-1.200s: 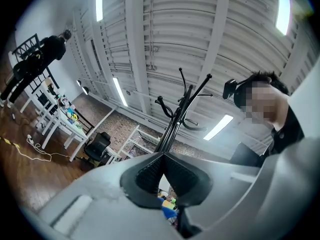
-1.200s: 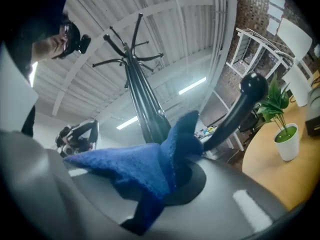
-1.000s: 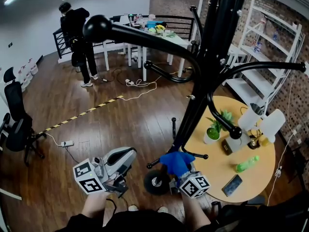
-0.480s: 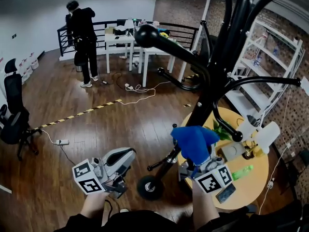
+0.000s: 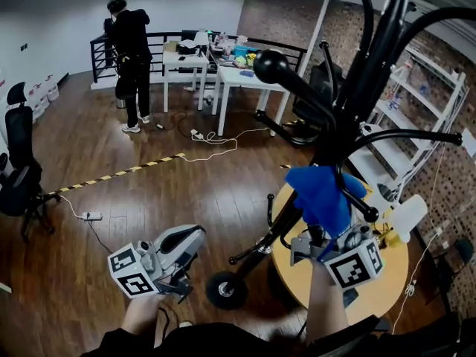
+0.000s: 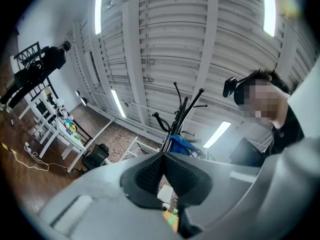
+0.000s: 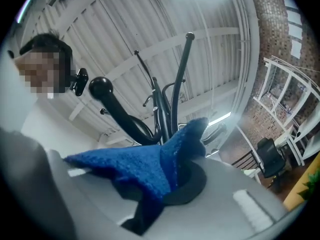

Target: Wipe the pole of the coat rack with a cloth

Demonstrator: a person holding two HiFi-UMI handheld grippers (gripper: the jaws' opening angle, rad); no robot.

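**Head view.**
- Coat rack (image 5: pixel 296 213): black, with curved arms ending in knobs. Its pole (image 5: pixel 362 80) slants up to the frame's upper right. Its round foot (image 5: pixel 225 290) sits on the wood floor beside a round table (image 5: pixel 292 272).
- Cloth (image 5: pixel 320 195): blue, fluffy, bunched. It is held up at the middle of the pole; whether it touches the pole cannot be told here.
- Right gripper (image 5: pixel 321 238): raised, with the cloth rising out of its tips.
- Left gripper (image 5: pixel 187 238): low, near the foot, well apart from pole and cloth.

**Left gripper view.**
- Left gripper (image 6: pixel 162 158): pads pressed together, nothing between them.
- The coat rack (image 6: pixel 181 108) stands beyond, with the cloth (image 6: pixel 181 144) a blue patch low on it.

**Right gripper view.**
- Right gripper (image 7: pixel 172 186): jaws pinching the cloth (image 7: pixel 150 166) by a fold. One loose corner stands up in front of the pole (image 7: pixel 161 111), and the rest spills over the near jaw.

**Handling.**
- Cloth: likely light, limp and grippy. It is probably best pinched well in from the edge, so that a broad flap can wrap the pole and not slip out when dragged.
- Pole: stiff and smooth, but the rack looks top-heavy. The free left gripper might steady the lower pole during wiping.
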